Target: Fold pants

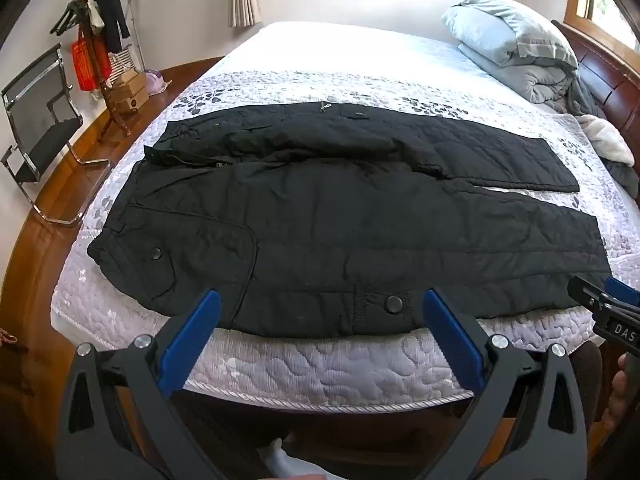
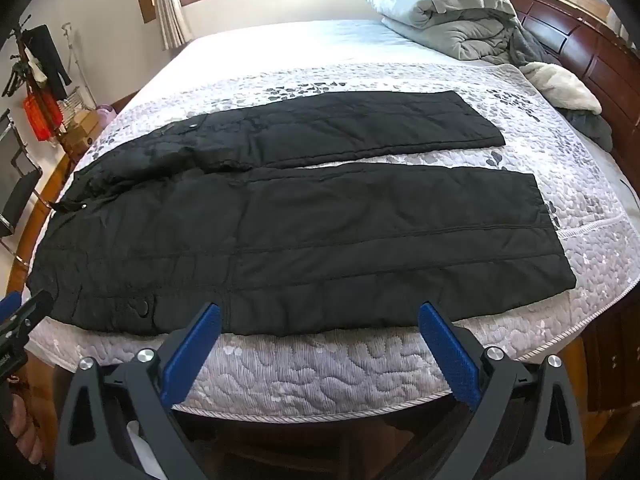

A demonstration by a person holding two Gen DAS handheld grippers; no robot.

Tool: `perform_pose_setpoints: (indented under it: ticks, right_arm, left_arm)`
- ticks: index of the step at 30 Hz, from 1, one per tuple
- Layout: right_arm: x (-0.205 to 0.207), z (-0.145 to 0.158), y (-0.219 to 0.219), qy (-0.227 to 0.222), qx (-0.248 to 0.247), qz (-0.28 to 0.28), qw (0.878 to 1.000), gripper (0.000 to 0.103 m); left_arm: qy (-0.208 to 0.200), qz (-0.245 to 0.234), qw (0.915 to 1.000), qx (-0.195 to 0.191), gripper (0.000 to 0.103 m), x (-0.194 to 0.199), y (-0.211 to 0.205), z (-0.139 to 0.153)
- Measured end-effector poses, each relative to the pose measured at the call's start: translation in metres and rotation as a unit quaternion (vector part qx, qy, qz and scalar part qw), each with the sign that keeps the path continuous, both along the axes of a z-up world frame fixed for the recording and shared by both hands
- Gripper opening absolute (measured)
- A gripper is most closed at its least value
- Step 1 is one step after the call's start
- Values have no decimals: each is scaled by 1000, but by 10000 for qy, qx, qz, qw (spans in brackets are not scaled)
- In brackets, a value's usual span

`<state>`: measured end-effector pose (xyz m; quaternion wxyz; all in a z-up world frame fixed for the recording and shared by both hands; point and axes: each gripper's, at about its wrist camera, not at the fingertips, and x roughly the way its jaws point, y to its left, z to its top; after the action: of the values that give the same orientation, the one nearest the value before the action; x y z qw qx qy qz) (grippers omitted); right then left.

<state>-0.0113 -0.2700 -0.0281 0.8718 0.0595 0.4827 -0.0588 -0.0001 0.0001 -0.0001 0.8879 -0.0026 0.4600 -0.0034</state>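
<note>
Holding both tools back from the near edge of the bed (image 1: 320, 376), I have not yet touched the cloth. On my left, the left gripper (image 1: 320, 316) is spread wide and holds nothing; its blue pads (image 1: 192, 332) frame the near hem of the waist end, close to a pocket snap (image 1: 394, 304). Past the mattress on that side stand a chair (image 1: 40, 128) and a coat rack (image 1: 96, 40).

Spread flat across the quilt lie the black pants (image 2: 280, 240), waist to the left, legs running right. The far leg (image 2: 360, 128) lies apart from the near leg (image 2: 400, 232), with a strip of quilt showing between them.

On my right, the right gripper (image 2: 320, 320) is also wide open and empty, aimed at the near leg's lower edge. Bunched bedding (image 2: 448, 12) sits at the headboard end, well apart from the pants.

I judge this to be the very start: the first fold, leg over leg. Next I would need to close each tool on the near edge, one by the waist and one nearer the cuff, then carry it over onto the far leg.
</note>
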Motion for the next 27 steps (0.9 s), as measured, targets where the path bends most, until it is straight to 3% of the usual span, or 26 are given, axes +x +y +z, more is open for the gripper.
perform_pose_setpoints:
  ticks: [27]
  right_arm:
    - [2,1,-6,4,32,-87,10000,99]
  left_arm:
    - [12,8,10000,60,100,2,-4,6]
